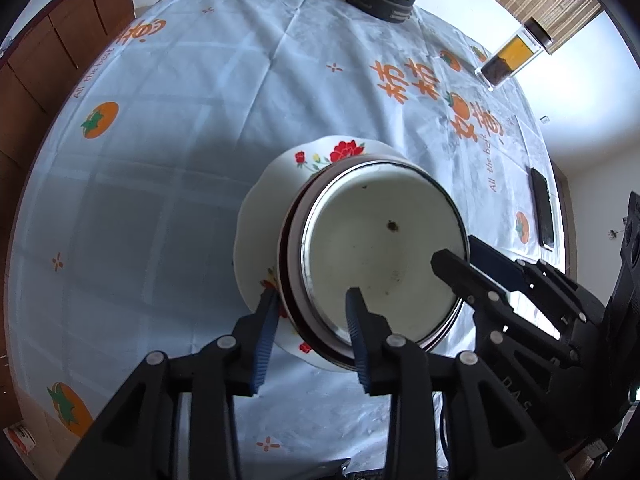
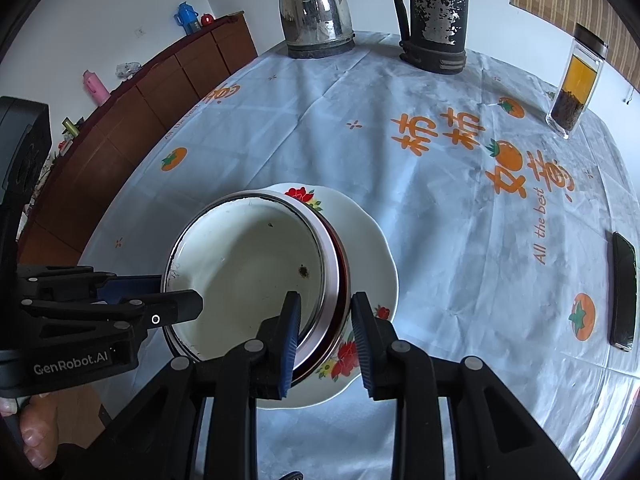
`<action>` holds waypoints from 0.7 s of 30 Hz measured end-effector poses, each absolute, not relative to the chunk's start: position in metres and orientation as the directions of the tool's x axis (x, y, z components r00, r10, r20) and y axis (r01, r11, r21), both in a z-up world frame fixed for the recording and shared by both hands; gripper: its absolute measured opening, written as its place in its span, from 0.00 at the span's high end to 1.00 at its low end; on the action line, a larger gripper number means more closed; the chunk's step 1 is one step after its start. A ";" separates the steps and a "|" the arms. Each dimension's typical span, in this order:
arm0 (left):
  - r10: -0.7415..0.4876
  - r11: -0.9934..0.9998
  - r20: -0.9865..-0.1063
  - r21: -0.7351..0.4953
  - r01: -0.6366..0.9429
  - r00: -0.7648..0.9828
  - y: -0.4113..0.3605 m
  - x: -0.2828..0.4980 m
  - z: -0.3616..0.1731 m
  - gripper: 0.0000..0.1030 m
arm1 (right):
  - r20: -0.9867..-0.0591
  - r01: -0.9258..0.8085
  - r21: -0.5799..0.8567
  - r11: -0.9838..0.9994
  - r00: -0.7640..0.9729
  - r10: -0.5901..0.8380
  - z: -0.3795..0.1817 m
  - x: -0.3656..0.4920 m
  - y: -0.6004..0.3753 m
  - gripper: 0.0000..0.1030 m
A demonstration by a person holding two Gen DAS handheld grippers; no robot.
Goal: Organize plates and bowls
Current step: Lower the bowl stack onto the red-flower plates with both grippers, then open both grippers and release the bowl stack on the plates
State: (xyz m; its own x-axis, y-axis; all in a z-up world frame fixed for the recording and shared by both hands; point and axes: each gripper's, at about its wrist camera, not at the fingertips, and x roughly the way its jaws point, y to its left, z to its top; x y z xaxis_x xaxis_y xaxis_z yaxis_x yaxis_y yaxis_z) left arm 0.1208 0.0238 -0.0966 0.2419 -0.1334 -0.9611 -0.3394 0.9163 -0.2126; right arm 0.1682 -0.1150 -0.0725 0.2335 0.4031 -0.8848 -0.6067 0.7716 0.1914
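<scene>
A white enamel bowl (image 1: pixel 380 248) (image 2: pixel 248 264) sits nested on top of a few other bowls, and the stack stands on a scalloped plate with red flowers (image 1: pixel 340 152) (image 2: pixel 372 248). My left gripper (image 1: pixel 312 300) straddles the stack's near rim, one finger inside the top bowl and one outside; a small gap shows at the pads, so it is open. My right gripper (image 2: pixel 326 300) straddles the opposite rim the same way, also open. Each gripper shows in the other's view: the right gripper (image 1: pixel 454 250) and the left gripper (image 2: pixel 180 292).
A steel kettle (image 2: pixel 316 4), a worn black jug (image 2: pixel 434 12) and a glass tea jar (image 2: pixel 576 84) stand along the table's far edge. A dark phone (image 2: pixel 624 292) lies at the right edge. A wooden cabinet (image 2: pixel 160 92) runs along the left wall.
</scene>
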 end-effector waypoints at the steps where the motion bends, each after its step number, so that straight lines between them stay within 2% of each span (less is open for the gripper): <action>1: -0.139 0.915 -0.960 -0.218 -0.341 0.242 0.024 0.120 -0.097 0.69 | -0.885 -0.608 0.192 0.770 0.232 0.404 -0.072 0.168 -0.115 0.68; 3: -0.146 0.910 -0.958 -0.228 -0.346 0.248 0.024 0.119 -0.096 0.65 | -0.883 -0.609 0.204 0.767 0.224 0.412 -0.072 0.167 -0.115 0.60; 5: -0.139 0.913 -0.955 -0.226 -0.339 0.263 0.023 0.117 -0.091 0.64 | -0.880 -0.609 0.218 0.762 0.215 0.423 -0.071 0.166 -0.115 0.56; 14: -0.042 0.939 -0.934 -0.159 -0.304 0.356 0.014 0.108 -0.061 0.64 | -0.835 -0.629 0.162 0.760 0.323 0.445 -0.042 0.153 -0.124 0.54; 21: 0.032 0.951 -0.889 -0.114 -0.288 0.457 0.005 0.092 -0.034 0.54 | -0.723 -0.632 0.122 0.766 0.472 0.505 -0.006 0.135 -0.143 0.53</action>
